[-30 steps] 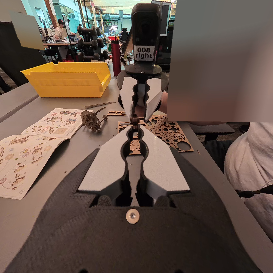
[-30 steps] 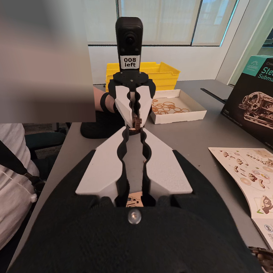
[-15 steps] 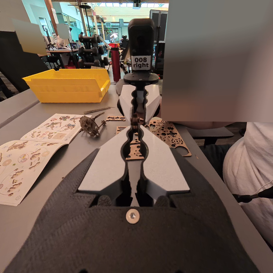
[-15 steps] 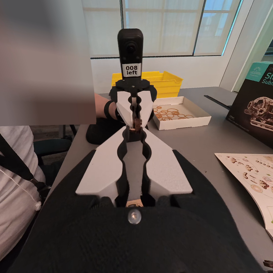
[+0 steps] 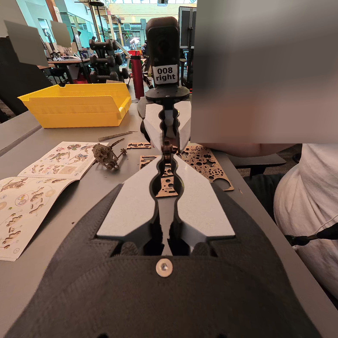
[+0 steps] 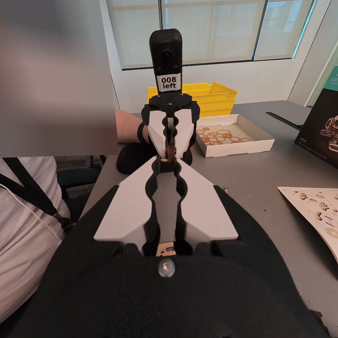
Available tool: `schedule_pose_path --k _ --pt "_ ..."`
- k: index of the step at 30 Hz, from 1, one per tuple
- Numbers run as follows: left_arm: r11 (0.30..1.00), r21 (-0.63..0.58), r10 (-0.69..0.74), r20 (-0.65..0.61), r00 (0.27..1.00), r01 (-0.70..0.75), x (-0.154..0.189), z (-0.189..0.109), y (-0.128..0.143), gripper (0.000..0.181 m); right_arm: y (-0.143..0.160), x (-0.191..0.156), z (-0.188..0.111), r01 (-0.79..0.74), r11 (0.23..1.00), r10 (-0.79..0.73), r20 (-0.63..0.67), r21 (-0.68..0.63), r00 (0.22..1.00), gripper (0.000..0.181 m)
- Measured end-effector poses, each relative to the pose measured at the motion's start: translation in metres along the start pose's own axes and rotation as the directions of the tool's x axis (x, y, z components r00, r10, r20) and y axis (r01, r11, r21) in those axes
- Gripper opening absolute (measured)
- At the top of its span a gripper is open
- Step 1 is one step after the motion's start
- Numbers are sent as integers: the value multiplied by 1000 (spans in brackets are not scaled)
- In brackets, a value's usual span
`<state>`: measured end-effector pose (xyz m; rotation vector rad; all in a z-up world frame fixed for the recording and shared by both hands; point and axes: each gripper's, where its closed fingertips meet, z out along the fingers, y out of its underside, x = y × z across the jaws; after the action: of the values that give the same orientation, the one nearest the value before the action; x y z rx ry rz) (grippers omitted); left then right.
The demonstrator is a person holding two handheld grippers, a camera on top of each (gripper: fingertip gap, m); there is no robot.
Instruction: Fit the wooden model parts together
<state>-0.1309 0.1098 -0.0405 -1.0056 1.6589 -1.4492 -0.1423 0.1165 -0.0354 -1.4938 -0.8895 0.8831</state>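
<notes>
Left gripper [image 5: 166,158] jaws pinch small dark wooden model part [image 5: 166,155]; right gripper [image 6: 167,159] jaws pinch its mating piece, tip to tip above grey worktop [image 5: 87,186] near edge. Perforated plywood sheet [image 5: 206,164] beneath; open illustrated booklet [image 5: 45,175] leftward.

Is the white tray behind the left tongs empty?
No. The shallow white cardboard tray holds a scatter of tan rubber bands across its floor.

A small wooden part [image 6: 169,153] is pinched tip to tip between the right gripper [image 6: 167,161] and the facing left gripper [image 6: 169,149], above the grey table's [image 6: 237,182] left edge. A white tray of rubber bands [image 6: 236,135] and a yellow bin [image 6: 212,98] are set toward the far edge.
</notes>
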Motion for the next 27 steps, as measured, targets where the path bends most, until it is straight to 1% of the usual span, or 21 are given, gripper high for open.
schedule_pose_path --k 15,18,22,23,27 --pt "1000 0 -15 -6 1000 15 1 1 0 3 0 0 -6 -58 998 58 28 11 998 12" --pt "1000 -6 -8 6 1000 8 0 1 0 3 1 1 -6 -41 999 41 12 8 999 12" --pt "1000 -22 -15 18 1000 15 -2 2 3 3 4 3 -6 24 1000 -24 -28 -17 999 12" --pt "1000 -20 -24 22 999 24 -3 2 3 2 3 4 -6 15 1000 -16 -33 -14 999 12" --pt "999 -21 -35 48 998 36 -8 2 5 3 6 10 -6 -111 994 111 -25 -1 994 12"
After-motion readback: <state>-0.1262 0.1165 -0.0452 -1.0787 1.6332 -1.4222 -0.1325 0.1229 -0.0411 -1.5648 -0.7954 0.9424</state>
